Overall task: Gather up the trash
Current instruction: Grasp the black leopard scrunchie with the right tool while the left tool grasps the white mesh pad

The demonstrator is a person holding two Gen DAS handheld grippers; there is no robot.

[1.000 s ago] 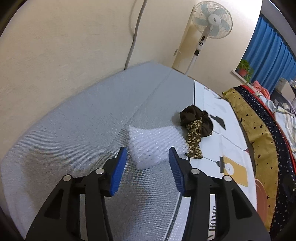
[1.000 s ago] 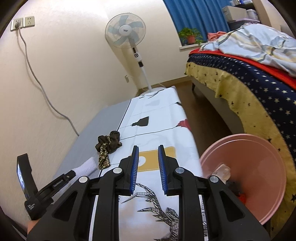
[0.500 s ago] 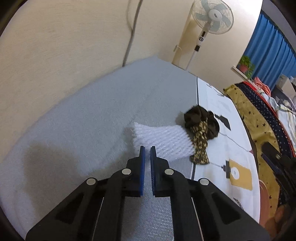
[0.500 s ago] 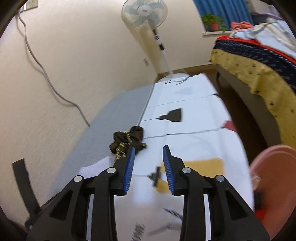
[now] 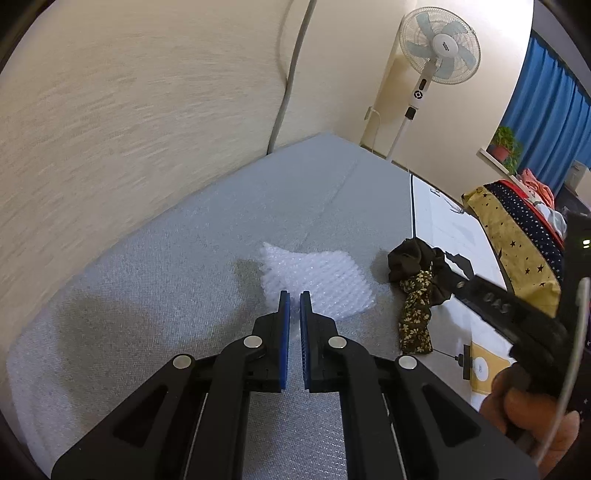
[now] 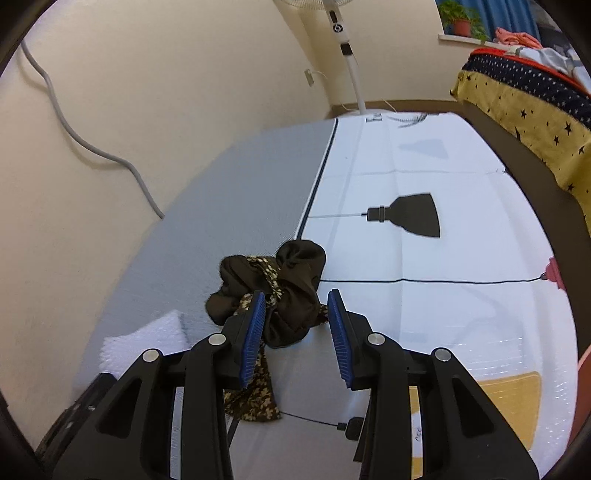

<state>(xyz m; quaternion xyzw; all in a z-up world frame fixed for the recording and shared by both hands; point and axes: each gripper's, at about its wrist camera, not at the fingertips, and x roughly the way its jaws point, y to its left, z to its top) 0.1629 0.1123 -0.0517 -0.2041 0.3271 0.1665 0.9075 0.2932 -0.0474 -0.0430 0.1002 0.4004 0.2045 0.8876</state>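
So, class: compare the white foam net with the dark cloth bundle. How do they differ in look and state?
The white foam net is pale, flat and mesh-textured; the dark cloth bundle is brown, crumpled, with a floral strip. The left tool is shut on the white foam net's edge; the right tool is open astride the dark cloth bundle, not gripping. Both lie on the grey mat.

Cream wall [image 5: 147,92], standing fan [image 5: 439,44], blue curtain [image 5: 546,103], star-patterned bed cover [image 6: 517,107], potted plant [image 6: 460,22].
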